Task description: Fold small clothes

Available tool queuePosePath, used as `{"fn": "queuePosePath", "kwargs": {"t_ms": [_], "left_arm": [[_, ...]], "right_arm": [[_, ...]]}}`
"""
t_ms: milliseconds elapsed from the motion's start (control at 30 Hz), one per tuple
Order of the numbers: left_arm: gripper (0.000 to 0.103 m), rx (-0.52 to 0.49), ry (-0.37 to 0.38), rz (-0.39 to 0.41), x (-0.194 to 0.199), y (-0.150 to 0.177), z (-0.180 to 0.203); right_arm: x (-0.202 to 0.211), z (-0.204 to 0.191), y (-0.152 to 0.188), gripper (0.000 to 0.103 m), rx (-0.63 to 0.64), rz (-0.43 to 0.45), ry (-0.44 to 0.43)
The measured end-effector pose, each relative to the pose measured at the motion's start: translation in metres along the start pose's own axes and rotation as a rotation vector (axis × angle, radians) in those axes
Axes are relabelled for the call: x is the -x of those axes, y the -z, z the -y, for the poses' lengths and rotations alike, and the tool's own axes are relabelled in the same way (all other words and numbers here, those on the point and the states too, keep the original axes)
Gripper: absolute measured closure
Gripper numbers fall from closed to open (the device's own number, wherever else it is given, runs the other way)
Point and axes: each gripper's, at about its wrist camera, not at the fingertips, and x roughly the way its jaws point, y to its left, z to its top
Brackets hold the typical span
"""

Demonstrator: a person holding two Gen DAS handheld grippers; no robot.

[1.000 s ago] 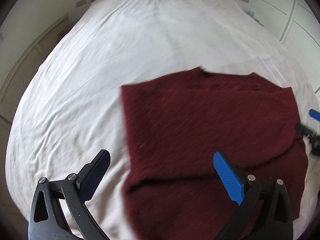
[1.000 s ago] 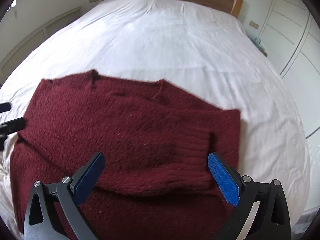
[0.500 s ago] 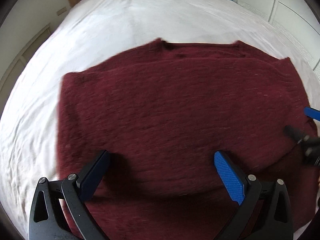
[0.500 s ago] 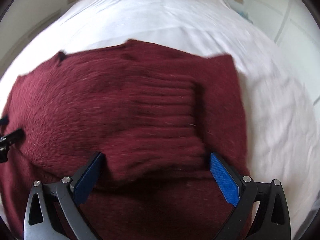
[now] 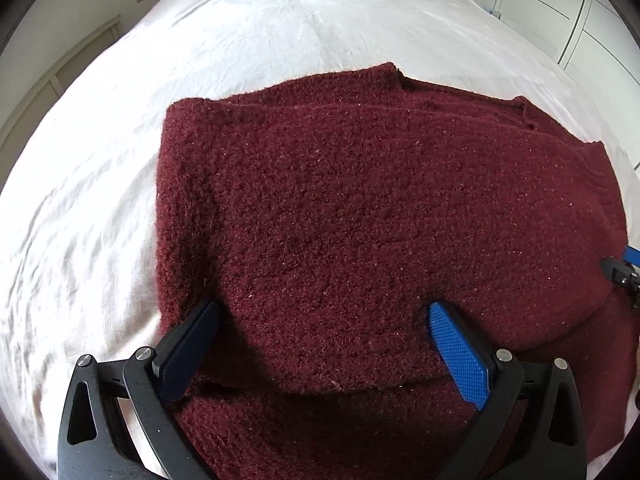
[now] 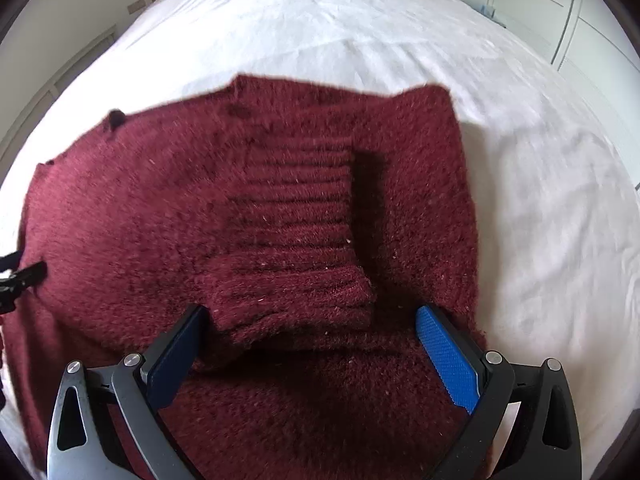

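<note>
A fuzzy dark red knitted sweater (image 5: pixel 360 220) is lying partly folded on the white-sheeted bed (image 5: pixel 240 32), its ribbed cuff (image 6: pixel 292 248) resting on top. The left tool (image 5: pixel 324 320) and right tool (image 6: pixel 308 320) are both hovering just above it, fingers spread apart, gripping nothing.

The left gripper (image 5: pixel 322 332) points forward and slightly downward, its jaws spread wide apart with nothing clamped between them. One finger shows its dark side, the other its blue textured pad (image 5: pixel 458 354). The right gripper (image 6: pixel 308 334) holds the same pose: jaws wide apart, nothing pinched, dark finger on one side and blue pad (image 6: pixel 446 360) on the other. Each gripper appears at the edge of the other's view, so the two are side by side, the left one to the left of the right.
</note>
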Motion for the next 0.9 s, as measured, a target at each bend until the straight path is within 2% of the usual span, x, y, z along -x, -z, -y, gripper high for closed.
{"fn": "queuePosePath", "kwargs": {"t_ms": [133,333,467,567,700,800,900], "left_arm": [[0.001,0.032,0.006,-0.032,0.017,-0.007,-0.009],[0.001,0.054,0.031,0.011,0.075,0.001,-0.014],[0.001,0.049,0.041,0.008,0.104,0.029,-0.021],[0.001,0.019,0.026,-0.023,0.113,0.050,-0.009],[0.001,0.027,-0.005,-0.033,0.122,0.082,0.001],[0.001,0.052,-0.006,-0.053,0.126,0.106,-0.001],[0.001,0.074,-0.012,-0.082,0.123,0.131,-0.001]], "right_arm": [[0.034,0.000,0.003,0.001,0.014,0.043,0.004],[0.095,0.002,0.025,0.001,-0.003,0.106,0.024],[0.124,0.012,0.052,0.001,-0.040,0.128,0.035],[0.133,0.016,0.077,0.001,-0.052,0.114,0.040],[0.139,0.024,0.115,0.001,-0.085,0.082,0.053],[0.131,0.028,0.141,0.001,-0.106,0.037,0.033],[0.115,0.032,0.162,0.001,-0.102,-0.024,0.065]]}}
